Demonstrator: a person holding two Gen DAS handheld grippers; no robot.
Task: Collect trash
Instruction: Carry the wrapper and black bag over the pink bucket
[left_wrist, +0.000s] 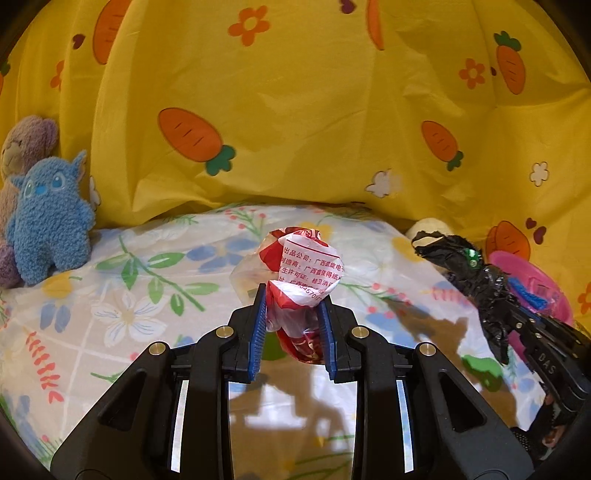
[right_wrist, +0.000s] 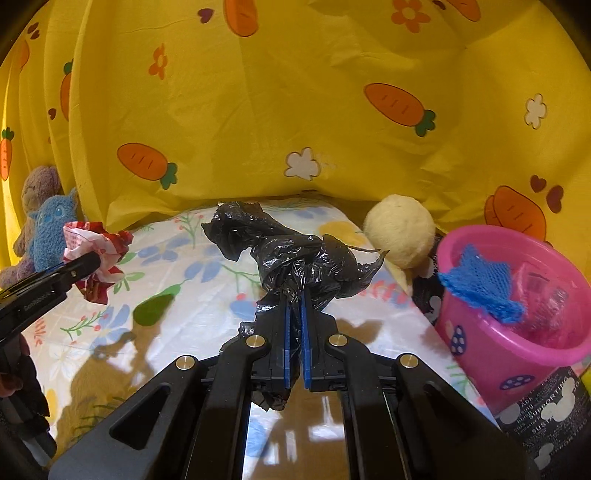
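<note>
My left gripper is shut on a crumpled red and white plastic wrapper and holds it above the floral bed sheet. The wrapper also shows in the right wrist view at the left. My right gripper is shut on a crumpled black plastic bag and holds it above the sheet. The bag also shows in the left wrist view at the right. A pink bucket stands at the right, with a blue net and clear plastic inside.
A yellow carrot-print cloth hangs behind the bed. A blue plush and a purple plush sit at the far left. A cream plush ball lies beside the bucket. A black printed cloth lies under the bucket.
</note>
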